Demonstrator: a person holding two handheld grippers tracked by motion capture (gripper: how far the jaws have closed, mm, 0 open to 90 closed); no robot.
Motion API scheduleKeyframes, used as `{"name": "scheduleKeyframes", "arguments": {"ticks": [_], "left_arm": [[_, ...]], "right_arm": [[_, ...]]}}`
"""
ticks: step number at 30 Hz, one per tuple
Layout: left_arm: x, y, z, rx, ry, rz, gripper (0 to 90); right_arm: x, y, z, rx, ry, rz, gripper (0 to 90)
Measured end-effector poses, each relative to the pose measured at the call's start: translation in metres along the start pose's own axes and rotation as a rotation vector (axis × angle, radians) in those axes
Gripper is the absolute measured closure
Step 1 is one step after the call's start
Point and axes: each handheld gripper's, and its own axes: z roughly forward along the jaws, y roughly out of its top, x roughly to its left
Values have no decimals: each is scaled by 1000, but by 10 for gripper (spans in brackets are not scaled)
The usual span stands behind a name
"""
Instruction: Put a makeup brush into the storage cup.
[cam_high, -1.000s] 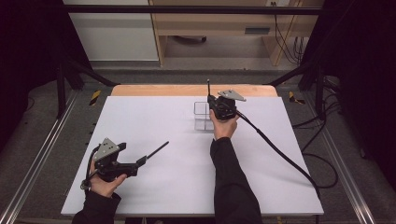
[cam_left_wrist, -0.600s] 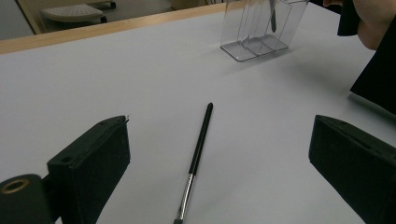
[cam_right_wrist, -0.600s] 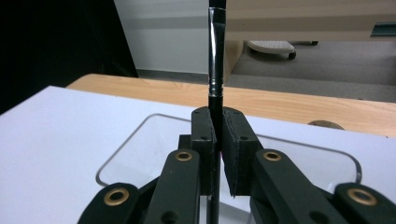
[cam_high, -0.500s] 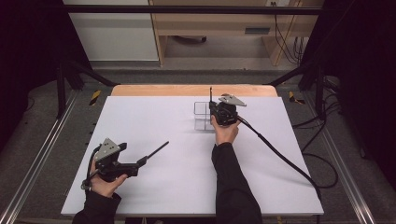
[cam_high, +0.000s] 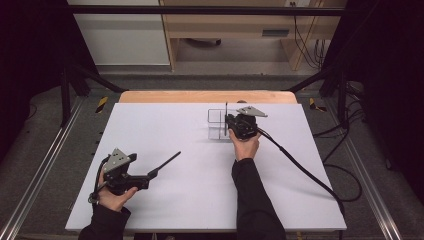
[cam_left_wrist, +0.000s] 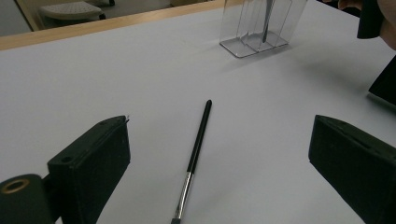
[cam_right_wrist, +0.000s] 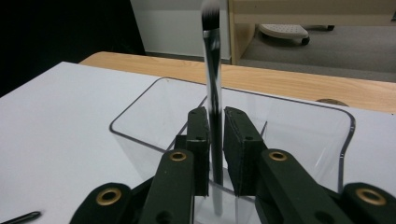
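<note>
A clear acrylic organizer with several compartments stands at the back middle of the white table. My right gripper reaches over its near wall, shut on a silver-and-black makeup brush that stands upright, bristles up, its lower end inside a compartment. In the right gripper view the jaws press on the handle from both sides above the organizer. Near the front left, my left gripper is open. A second black brush lies flat on the table between its wide-spread jaws, pointing toward the organizer.
The right gripper's cable trails across the table's right side and over its edge. A wooden strip borders the far edge. Metal rails run along both sides, and wooden furniture stands behind.
The right gripper has lowered the upright brush farther into the organizer. The left gripper and the brush on the table have stayed put.
</note>
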Motion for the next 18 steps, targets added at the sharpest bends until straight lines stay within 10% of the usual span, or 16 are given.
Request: {"name": "scheduleKeyframes", "arguments": {"ticks": [18], "left_arm": [[-2,1,2,7,-4,5,45]], "right_arm": [[0,1,-53,-34,53,-64,522]]}}
